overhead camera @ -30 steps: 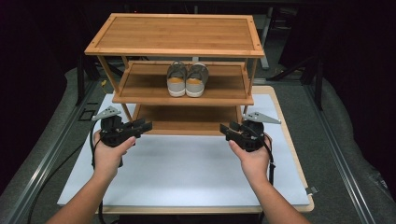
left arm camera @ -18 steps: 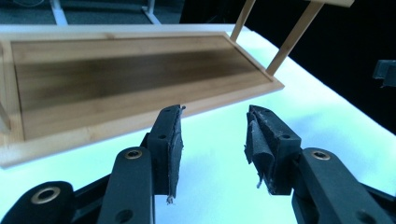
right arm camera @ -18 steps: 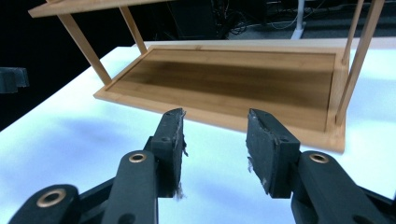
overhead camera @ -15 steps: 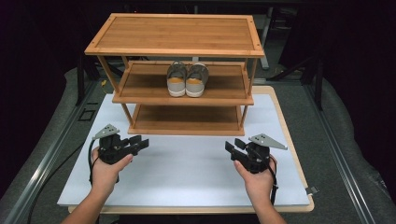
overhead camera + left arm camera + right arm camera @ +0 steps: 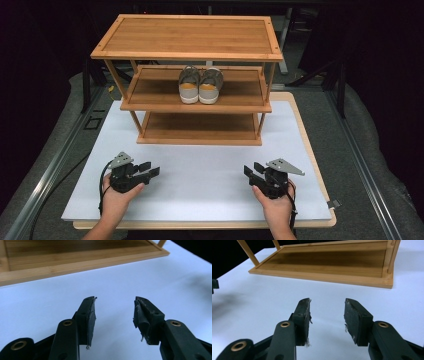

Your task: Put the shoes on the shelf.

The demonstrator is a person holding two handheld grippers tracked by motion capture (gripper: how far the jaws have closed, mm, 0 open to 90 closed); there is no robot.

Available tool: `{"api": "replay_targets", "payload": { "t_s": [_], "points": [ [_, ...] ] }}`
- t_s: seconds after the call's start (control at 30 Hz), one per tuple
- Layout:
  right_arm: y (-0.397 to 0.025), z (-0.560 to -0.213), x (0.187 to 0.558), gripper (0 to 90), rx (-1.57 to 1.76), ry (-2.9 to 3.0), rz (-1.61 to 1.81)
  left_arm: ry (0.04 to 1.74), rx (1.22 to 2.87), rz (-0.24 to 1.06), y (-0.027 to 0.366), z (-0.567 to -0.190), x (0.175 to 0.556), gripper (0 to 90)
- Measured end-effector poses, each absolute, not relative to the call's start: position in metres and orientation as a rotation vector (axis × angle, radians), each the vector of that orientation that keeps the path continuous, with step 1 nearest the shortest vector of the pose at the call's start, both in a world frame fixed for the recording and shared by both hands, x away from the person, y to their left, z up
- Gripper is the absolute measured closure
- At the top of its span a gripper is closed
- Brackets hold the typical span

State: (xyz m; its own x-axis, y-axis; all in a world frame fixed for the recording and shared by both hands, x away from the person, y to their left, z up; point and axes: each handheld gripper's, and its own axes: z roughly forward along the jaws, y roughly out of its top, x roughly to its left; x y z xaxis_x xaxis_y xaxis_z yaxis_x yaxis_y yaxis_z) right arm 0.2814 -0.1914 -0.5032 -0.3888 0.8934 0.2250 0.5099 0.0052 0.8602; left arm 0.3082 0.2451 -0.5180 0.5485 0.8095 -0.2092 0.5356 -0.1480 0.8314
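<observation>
A: Where do things stand?
B: I hold the left gripper [image 5: 150, 172] and right gripper [image 5: 252, 174] low over the white surface [image 5: 210, 170], jaws apart, empty. The shoes [image 5: 200, 85] sit on the rack [image 5: 190, 47]'s middle shelf.
A: Advice?
B: I'd approach level, under the top shelf.

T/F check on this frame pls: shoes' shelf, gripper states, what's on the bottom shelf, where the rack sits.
1. The pair of shoes sits on the middle shelf of the wooden rack. True.
2. The left gripper is shut on a shoe. False: its jaws stand apart with nothing between them, over the white mat.
3. The right gripper is open and holds nothing. True.
4. A shoe lies on the bottom shelf. False: that shelf is bare.
5. The rack stands on the white mat. True.
</observation>
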Motion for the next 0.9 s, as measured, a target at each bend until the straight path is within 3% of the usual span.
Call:
{"api": "replay_targets", "payload": {
  "t_s": [0.9],
  "points": [
    [-0.173,-0.533,0.289,54.4,1.369,2.074,1.212,1.024,1.959,0.297,0.216,-0.544,0.305,49.8]
  ]
}}
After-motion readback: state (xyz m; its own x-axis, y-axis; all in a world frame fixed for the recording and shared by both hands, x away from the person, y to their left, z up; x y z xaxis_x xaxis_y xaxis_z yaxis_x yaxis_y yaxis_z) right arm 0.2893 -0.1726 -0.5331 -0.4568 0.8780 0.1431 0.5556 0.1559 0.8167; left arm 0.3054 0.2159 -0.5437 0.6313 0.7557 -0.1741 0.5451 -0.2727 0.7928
